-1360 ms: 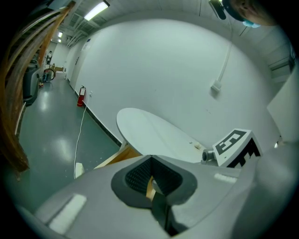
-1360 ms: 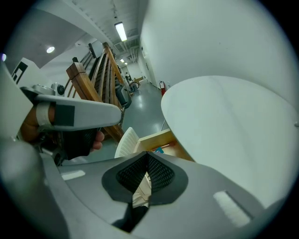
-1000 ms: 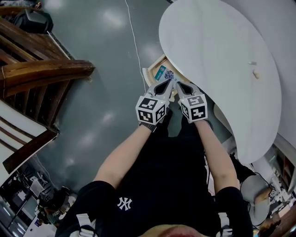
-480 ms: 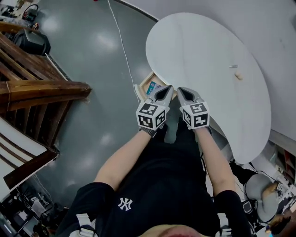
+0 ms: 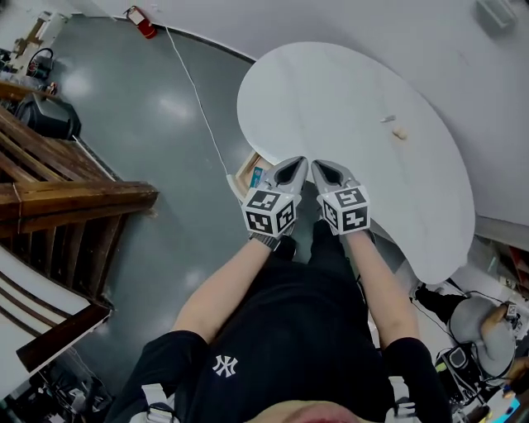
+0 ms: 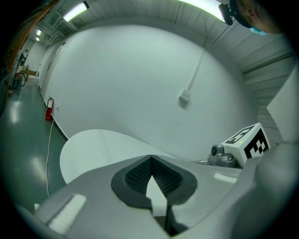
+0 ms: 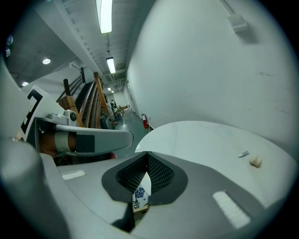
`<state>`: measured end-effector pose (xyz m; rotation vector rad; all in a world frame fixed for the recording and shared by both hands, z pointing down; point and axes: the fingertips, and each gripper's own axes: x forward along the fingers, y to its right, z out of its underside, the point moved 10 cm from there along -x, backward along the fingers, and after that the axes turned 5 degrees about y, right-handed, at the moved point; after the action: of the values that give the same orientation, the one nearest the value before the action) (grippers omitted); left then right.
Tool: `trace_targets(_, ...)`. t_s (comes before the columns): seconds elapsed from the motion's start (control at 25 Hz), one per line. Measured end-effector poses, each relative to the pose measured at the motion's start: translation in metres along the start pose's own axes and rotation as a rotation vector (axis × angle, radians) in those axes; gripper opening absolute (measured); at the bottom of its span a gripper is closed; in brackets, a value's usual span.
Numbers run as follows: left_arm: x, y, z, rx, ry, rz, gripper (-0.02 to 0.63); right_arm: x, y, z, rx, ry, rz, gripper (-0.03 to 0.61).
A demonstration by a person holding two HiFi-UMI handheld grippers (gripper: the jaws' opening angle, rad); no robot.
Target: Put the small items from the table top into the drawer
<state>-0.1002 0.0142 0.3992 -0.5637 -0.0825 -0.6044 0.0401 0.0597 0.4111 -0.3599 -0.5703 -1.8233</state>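
Observation:
A round white table (image 5: 347, 107) carries two small items near its far right: a pale beige lump (image 5: 400, 132) and a thin grey sliver (image 5: 387, 119). The right gripper view shows the lump (image 7: 254, 161) and the sliver (image 7: 244, 154) too. A wooden drawer (image 5: 245, 175) juts open under the table's left edge, with a teal item (image 5: 257, 175) inside. My left gripper (image 5: 299, 163) and right gripper (image 5: 318, 165) hang side by side over the table's near edge, both shut and holding nothing. Below the right gripper's closed tips a blue-patterned drawer item (image 7: 140, 193) shows.
Wooden stair rails (image 5: 74, 198) stand at the left across grey floor. A white cable (image 5: 194, 91) runs over the floor to a red extinguisher (image 5: 142, 22) by the wall. A chair and clutter (image 5: 479, 326) sit at the lower right.
Both grippers have risen together from over the open drawer to the table's near edge. Less of the drawer shows now, and the table's two items lie nearer the middle of the view.

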Motion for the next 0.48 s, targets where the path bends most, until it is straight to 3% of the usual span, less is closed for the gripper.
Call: trace_targets(0.48, 0.05, 0.049, -0.005, 0.014, -0.031, 0.069, 0.0, -0.042, 0.054, -0.018, -0.006, 0.043, 0.065, 0.026)
